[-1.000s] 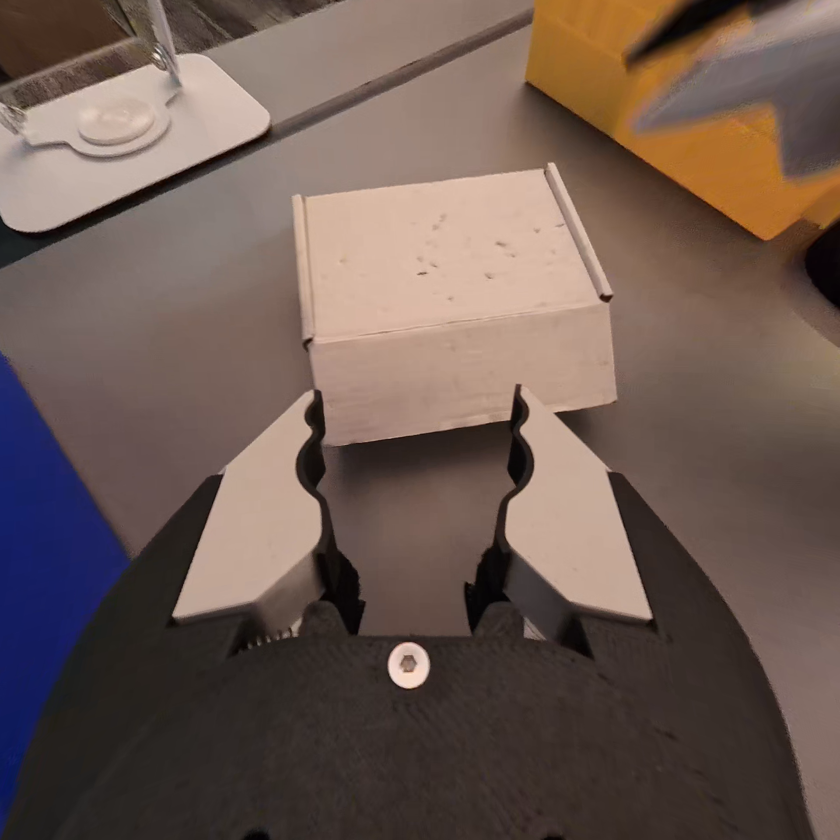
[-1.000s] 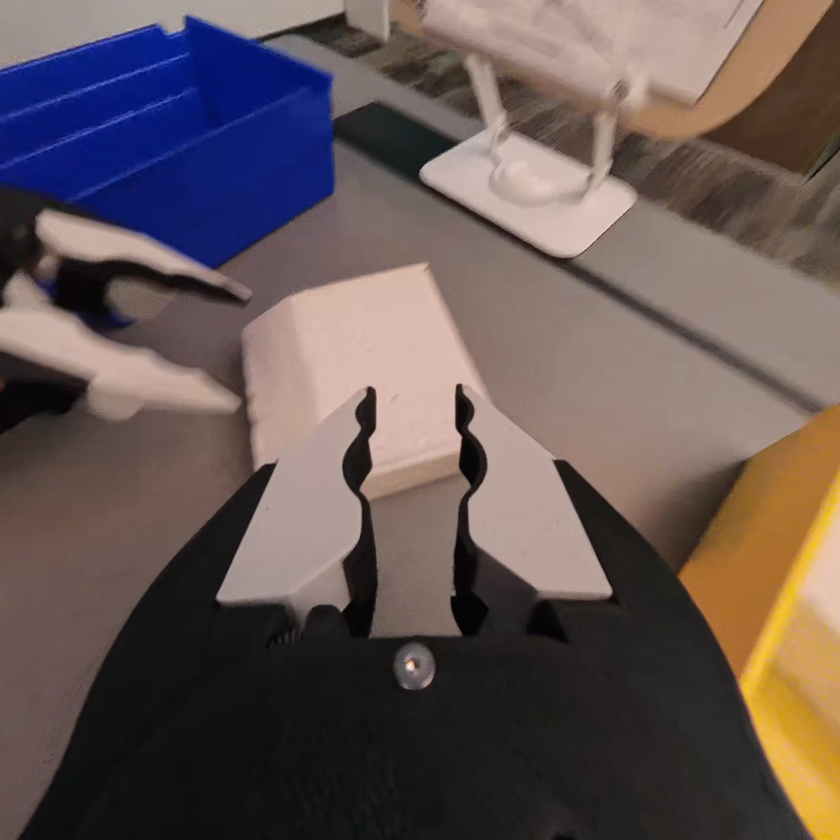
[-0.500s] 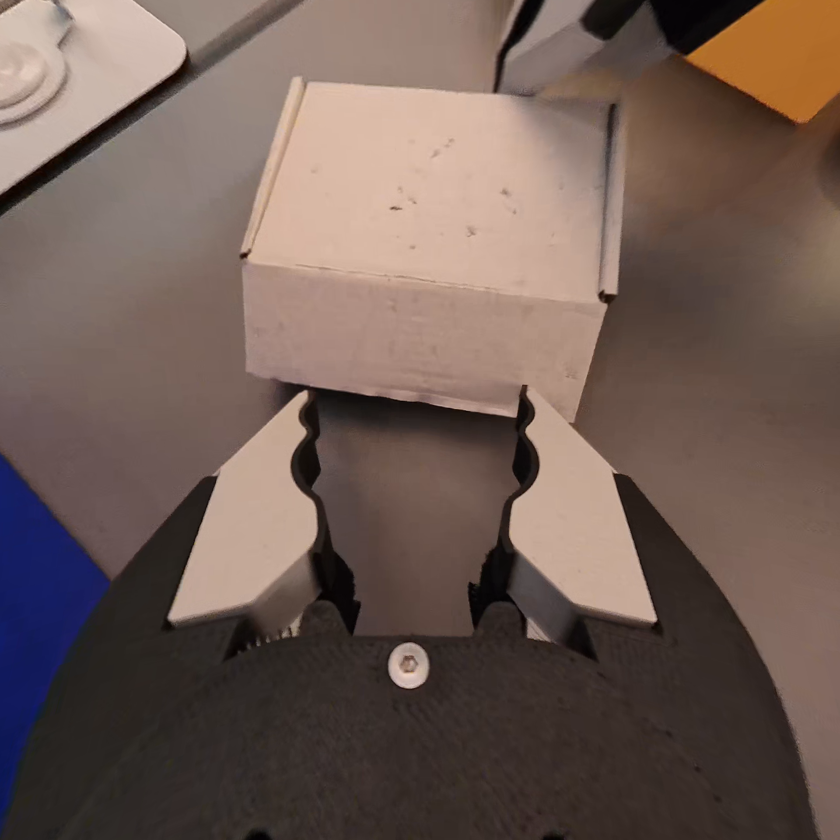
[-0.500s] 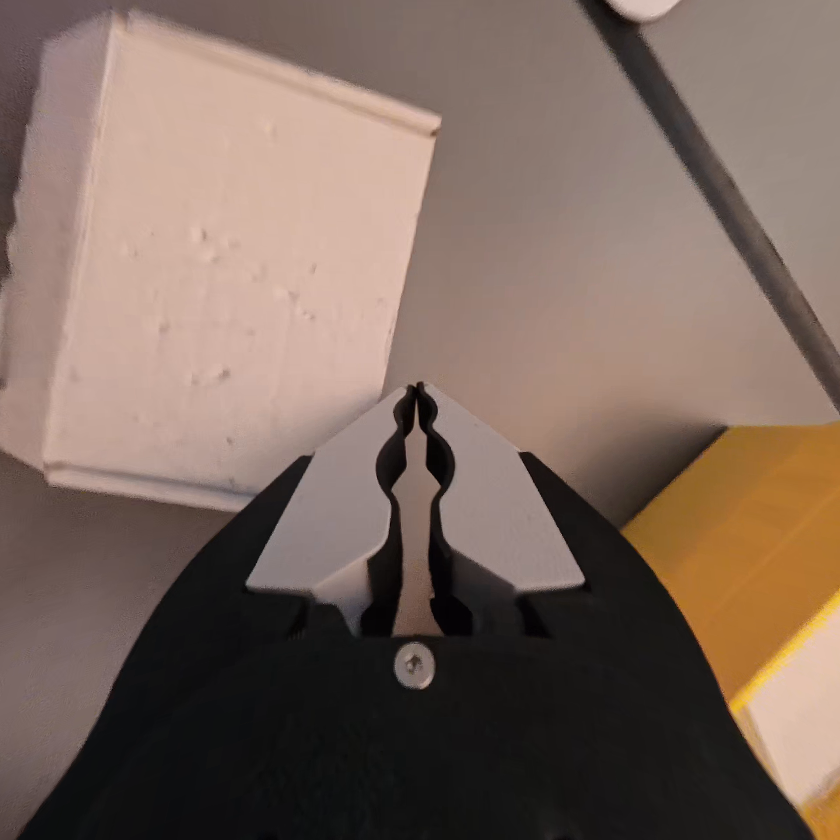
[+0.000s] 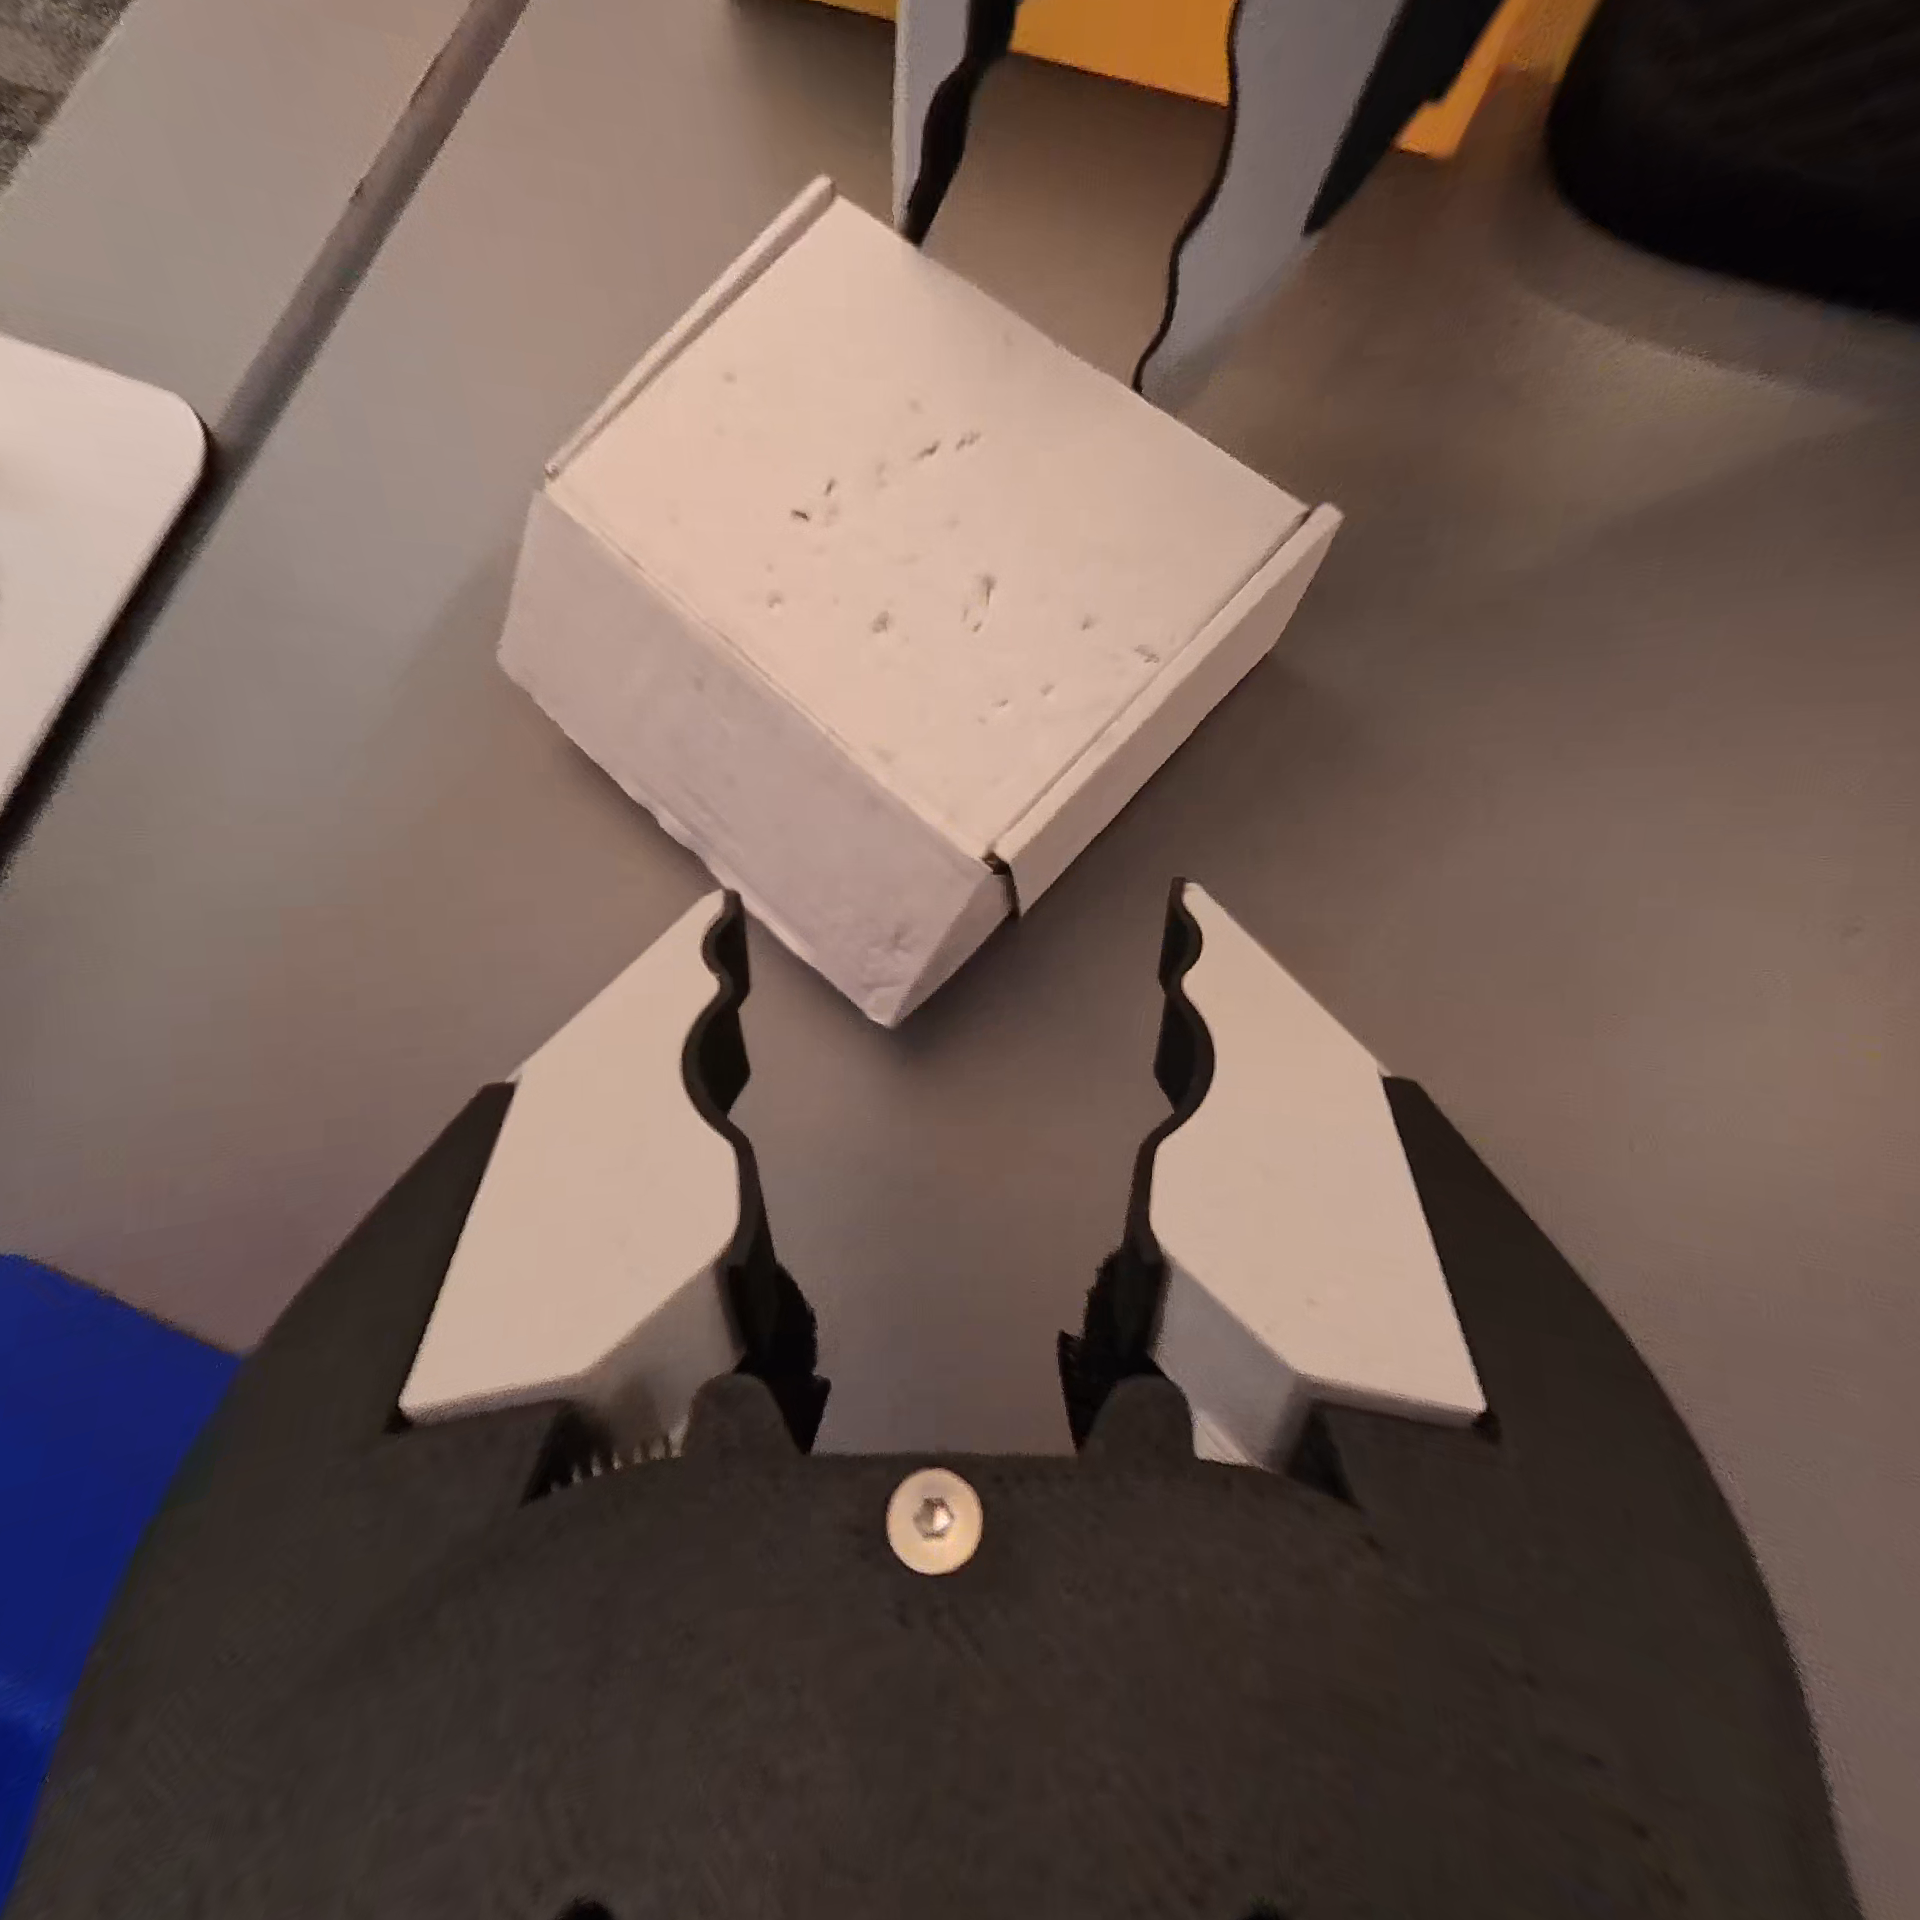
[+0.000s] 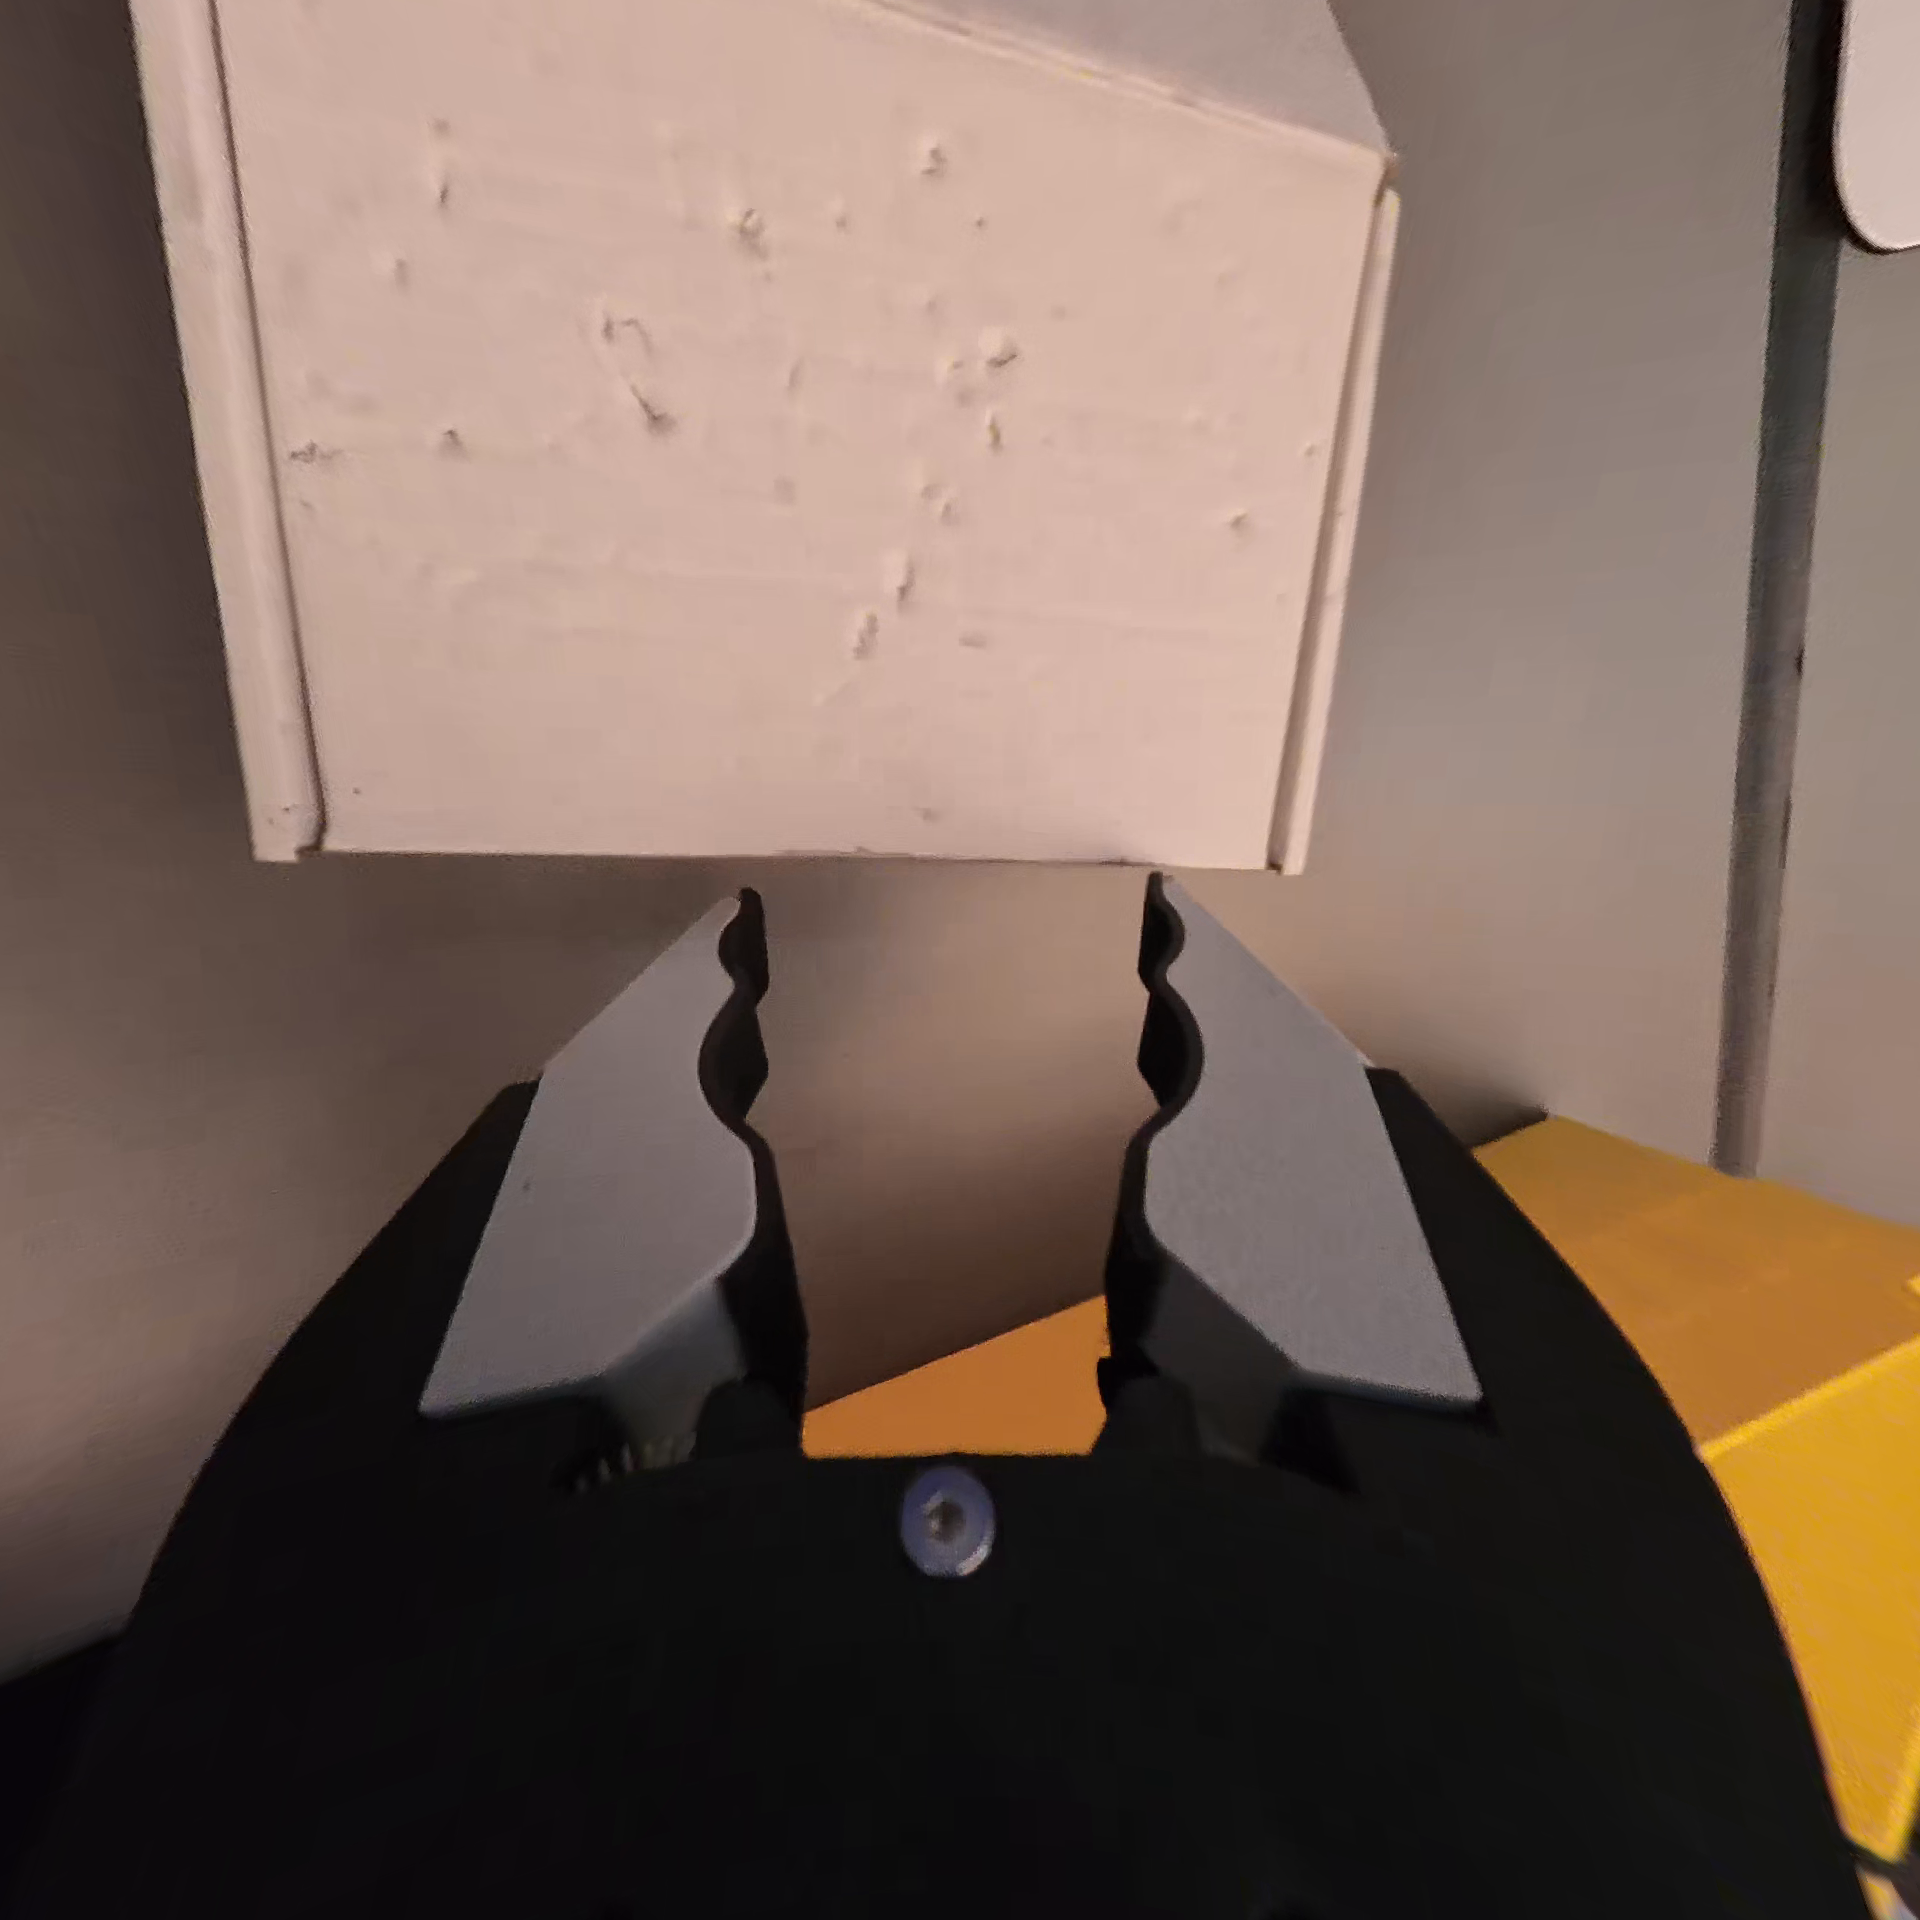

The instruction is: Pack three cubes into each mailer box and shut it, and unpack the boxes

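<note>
A closed white mailer box (image 5: 894, 613) sits on the grey table, turned corner-on to my left gripper (image 5: 951, 914). The left gripper is open and empty, its fingertips just short of the box's near corner. The box fills the upper part of the right wrist view (image 6: 769, 447). My right gripper (image 6: 945, 909) is open and empty, its fingertips close to the box's near edge. The right gripper also shows in the left wrist view (image 5: 1039, 270) on the far side of the box. No cubes are in view.
A yellow bin stands behind the box (image 5: 1122, 62) and under the right gripper (image 6: 1662, 1351). A blue bin corner (image 5: 73, 1455) is at the lower left. A white stand base (image 5: 73, 520) lies at the left, past a seam in the table (image 6: 1766, 623). My hands' fingertips stand some 15 centimetres from each other.
The box has turned from square-on to corner-on in the left wrist view. The right gripper has gone from shut to open and come down behind the box.
</note>
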Tool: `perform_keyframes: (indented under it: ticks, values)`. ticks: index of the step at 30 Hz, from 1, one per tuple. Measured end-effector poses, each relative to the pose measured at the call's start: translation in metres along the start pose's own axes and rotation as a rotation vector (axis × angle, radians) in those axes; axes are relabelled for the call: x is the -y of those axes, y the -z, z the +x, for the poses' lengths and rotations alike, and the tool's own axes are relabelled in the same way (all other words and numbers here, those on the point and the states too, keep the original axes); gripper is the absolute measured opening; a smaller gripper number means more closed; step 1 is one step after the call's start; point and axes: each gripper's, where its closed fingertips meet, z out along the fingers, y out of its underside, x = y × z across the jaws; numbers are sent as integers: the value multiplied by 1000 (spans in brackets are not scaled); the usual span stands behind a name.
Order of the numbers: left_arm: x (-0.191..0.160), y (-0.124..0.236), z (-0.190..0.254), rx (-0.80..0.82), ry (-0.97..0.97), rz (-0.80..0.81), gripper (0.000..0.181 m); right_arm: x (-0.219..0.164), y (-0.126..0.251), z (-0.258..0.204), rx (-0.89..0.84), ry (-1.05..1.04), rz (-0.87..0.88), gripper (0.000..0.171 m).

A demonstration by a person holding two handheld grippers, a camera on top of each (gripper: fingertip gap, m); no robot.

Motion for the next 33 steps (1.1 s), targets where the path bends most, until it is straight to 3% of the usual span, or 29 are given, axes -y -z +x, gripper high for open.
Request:
perform_keyframes:
  ticks: [4, 11, 16, 20, 33]
  values:
    - [4, 3, -22, -7, -233, -128, 79, 3, 2, -3, 125, -15, 50, 74]
    - [-20, -29, -58, -125, -482, -434, 85, 9, -4, -3, 94, 25, 61, 82]
    - [-22, -42, -61, -206, -504, -499, 97, 13, -6, -5, 112, 48, 106, 85]
    - [-28, -42, -60, -273, -485, -517, 111, 18, -8, -18, 182, 82, 136, 97]
    - [-38, -58, -53, -307, -483, -566, 116, 24, -11, -21, 171, 99, 185, 98]
